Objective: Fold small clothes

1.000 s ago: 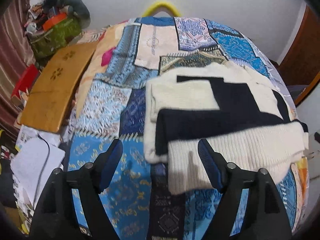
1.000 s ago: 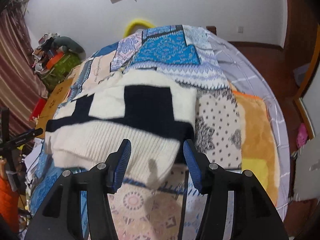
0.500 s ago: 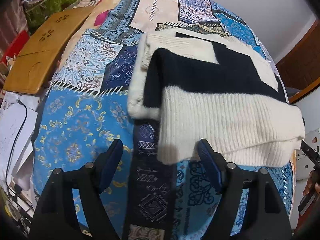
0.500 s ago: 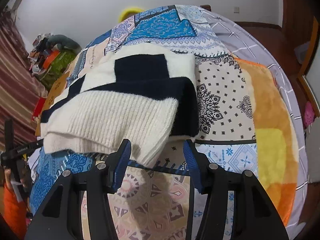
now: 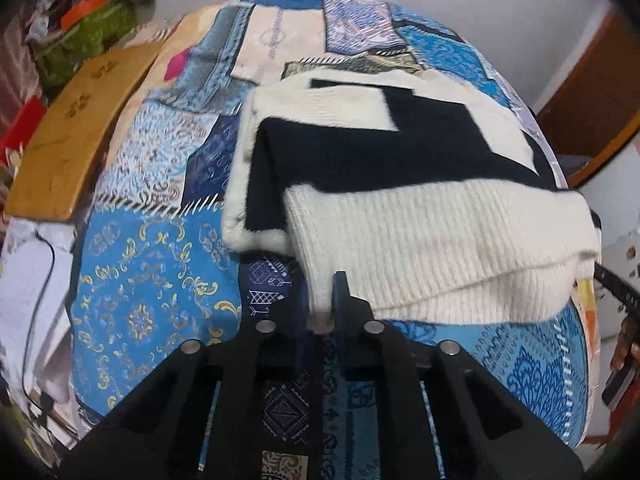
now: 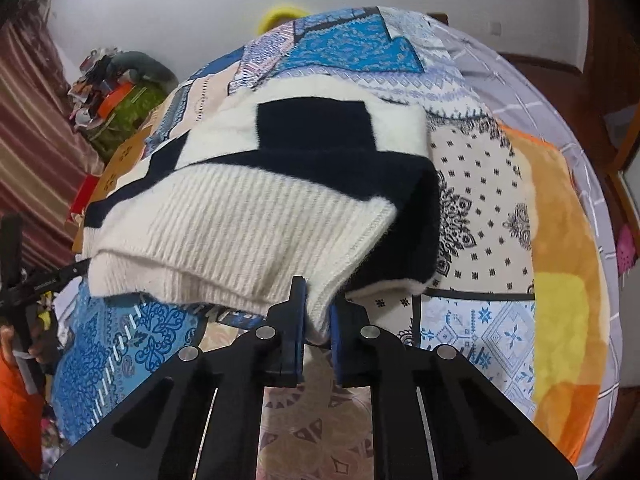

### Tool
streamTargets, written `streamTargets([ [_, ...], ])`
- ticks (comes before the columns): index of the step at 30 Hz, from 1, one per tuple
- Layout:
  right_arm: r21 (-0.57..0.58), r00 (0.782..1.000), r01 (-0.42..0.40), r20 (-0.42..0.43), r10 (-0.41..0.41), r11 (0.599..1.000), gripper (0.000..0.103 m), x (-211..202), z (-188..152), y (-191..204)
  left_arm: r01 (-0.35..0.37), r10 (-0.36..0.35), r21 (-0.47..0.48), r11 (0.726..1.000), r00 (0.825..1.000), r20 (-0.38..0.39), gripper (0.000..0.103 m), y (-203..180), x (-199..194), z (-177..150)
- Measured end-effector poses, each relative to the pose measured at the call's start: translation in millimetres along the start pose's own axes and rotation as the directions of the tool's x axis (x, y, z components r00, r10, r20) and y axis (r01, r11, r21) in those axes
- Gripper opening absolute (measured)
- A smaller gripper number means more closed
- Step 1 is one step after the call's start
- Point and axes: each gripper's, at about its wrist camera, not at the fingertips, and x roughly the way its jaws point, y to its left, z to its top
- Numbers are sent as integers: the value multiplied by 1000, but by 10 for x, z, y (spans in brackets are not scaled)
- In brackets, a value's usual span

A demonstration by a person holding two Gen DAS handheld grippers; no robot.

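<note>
The left gripper [image 5: 323,304] is pinched tight on the ribbed cream hem of the sweater [image 5: 400,184]. The right gripper [image 6: 318,320] is clamped on the hem's other corner, the sweater lying folded on the quilt [image 6: 480,216].

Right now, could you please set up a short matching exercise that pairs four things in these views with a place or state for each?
Things:
1. left gripper
2. right gripper
3. wooden board
4. orange blanket

Places or states:
A. lies along the bed's right side
B. shut on the sweater's near left ribbed corner
C. lies beside the bed on its left
D. shut on the sweater's near right ribbed corner

Pairs: 1-B, 2-D, 3-C, 4-A
</note>
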Motion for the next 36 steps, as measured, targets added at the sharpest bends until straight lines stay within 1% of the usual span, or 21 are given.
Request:
streamTargets([
  [2,-15,1000,1,16,0,1000,8,-25,8,30,-15,14,25,1000,1000,26,8,-48,-62,-1],
  [4,-19,1000,-5,31,6,1000,8,-65,49,46,-15,13,35,999,998,53,8,-76,-142,37],
  [10,-55,996,-7,87,12,998,7,-203,285,173,-20,13,45,999,990,141,8,-115,-369,304],
  [12,-68,995,-9,103,16,998,7,-219,370,238,-30,20,52,998,985,174,8,-142,-444,418],
  [17,-105,989,18,151,-2,994,7,-255,597,365,-58,39,77,995,972,234,7,-216,-546,680],
  [23,-83,979,24,202,-7,996,7,-329,861,316,-93,67,84,992,958,278,7,-254,-523,937],
  [27,-38,977,20,215,-11,999,7,-301,992,199,-105,88,45,993,956,281,7,-186,-412,1127],
  [32,56,978,15,205,-26,998,7,-100,1141,-27,-110,110,-10,994,963,246,7,-31,-120,1328],
  [36,90,983,25,182,-41,996,7,85,1213,-137,-136,136,-16,991,969,208,7,47,165,1402],
])
